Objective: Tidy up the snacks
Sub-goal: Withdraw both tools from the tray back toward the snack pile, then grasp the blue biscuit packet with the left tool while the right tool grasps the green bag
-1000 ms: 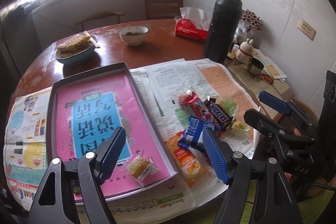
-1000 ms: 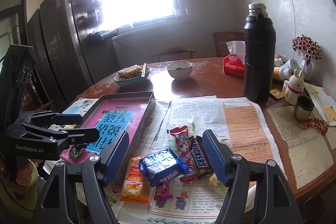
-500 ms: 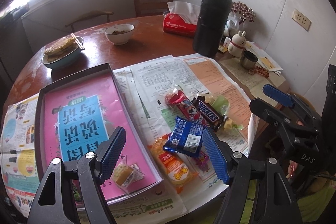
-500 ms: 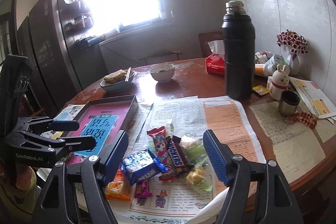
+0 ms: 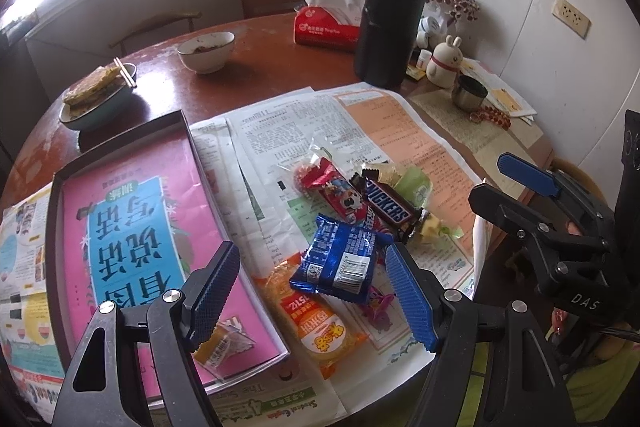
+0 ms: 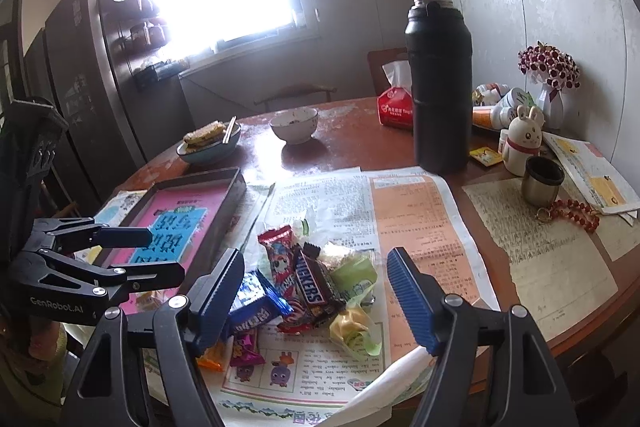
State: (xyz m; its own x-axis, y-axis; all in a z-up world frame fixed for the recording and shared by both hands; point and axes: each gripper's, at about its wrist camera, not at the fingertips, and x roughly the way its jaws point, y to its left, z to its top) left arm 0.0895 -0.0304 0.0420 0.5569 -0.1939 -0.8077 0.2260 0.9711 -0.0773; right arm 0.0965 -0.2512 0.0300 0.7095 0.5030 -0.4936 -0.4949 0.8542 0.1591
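A pile of snacks lies on newspaper: a blue packet (image 5: 340, 259), an orange packet (image 5: 316, 323), a Snickers bar (image 5: 388, 205) and a red packet (image 5: 336, 191). My left gripper (image 5: 312, 295) hovers open above the blue and orange packets, touching neither. Left of them is a dark tray (image 5: 56, 187) lined with a pink book, holding one small wrapped candy (image 5: 224, 345). My right gripper (image 6: 314, 295) is open over the same pile, above the Snickers bar (image 6: 312, 283) and a green-yellow sweet (image 6: 356, 327). Each gripper shows in the other's view, the right gripper (image 5: 500, 183) and the left gripper (image 6: 160, 255).
A tall black flask (image 5: 390, 7) stands behind the newspaper, with a red tissue pack (image 5: 326, 29), a white bowl (image 5: 206, 51) and a plate of food with chopsticks (image 5: 98, 99). A rabbit figure (image 6: 524, 139), metal cup (image 6: 542, 181) and red beads (image 6: 572, 211) sit at right.
Both grippers have drifted to the right and slightly down, so the table slides left in both views and the snack pile sits closer under the fingers. Jaws keep the same width.
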